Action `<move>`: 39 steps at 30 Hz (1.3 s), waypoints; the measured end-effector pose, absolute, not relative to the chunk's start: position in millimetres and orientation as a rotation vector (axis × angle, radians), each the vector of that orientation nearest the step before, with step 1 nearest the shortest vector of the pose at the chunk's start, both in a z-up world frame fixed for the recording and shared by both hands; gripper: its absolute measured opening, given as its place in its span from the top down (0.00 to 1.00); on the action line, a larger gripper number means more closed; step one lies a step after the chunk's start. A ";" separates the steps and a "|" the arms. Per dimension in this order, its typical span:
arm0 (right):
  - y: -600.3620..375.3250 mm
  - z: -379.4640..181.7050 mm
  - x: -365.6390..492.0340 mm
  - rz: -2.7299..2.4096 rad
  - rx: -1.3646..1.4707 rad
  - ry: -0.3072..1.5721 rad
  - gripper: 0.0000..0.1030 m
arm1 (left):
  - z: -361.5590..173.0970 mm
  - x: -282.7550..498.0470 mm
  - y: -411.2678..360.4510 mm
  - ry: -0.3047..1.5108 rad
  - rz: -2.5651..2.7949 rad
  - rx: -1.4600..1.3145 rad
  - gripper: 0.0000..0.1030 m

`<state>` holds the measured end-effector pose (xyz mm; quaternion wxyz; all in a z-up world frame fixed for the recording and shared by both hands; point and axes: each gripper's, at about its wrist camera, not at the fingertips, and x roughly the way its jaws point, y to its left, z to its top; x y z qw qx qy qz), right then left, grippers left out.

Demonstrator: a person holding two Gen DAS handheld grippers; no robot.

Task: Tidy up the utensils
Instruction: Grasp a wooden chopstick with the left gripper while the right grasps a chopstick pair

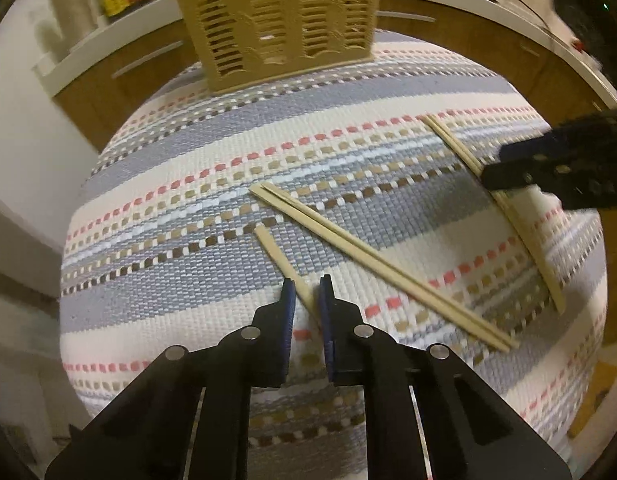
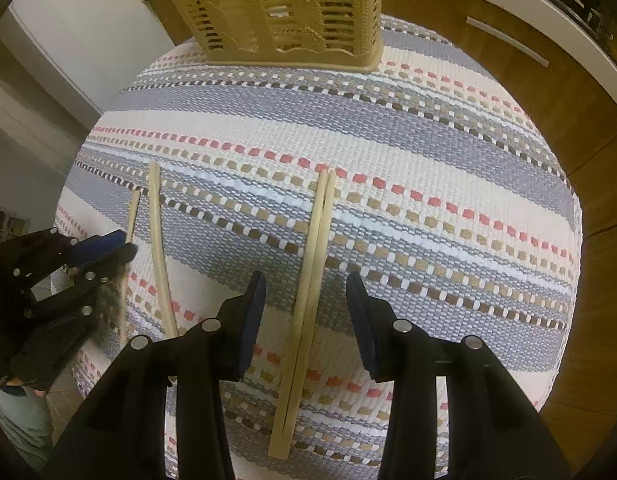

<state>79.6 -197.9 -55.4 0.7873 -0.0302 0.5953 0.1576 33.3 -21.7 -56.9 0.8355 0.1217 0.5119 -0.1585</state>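
Five chopsticks [image 1: 372, 264], one slotted basket [image 1: 284, 20], one woven mat [image 1: 188, 160].

We see the left gripper [image 1: 307, 294] built of matte black angular plastic, its linkage arms pinned with round silver rivets and cut with slots, each finger [image 1: 287, 322] faced with a dark blue pad. The right gripper [image 2: 305, 304] is of the same make. At the lower left of the right wrist view there is what may be pale grey-green clothing [image 2: 22, 416].
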 end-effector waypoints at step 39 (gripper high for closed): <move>-64.8 -72.8 63.7 0.581 -0.373 1.316 0.84 | -53.8 46.4 15.2 1.186 -0.425 0.231 0.80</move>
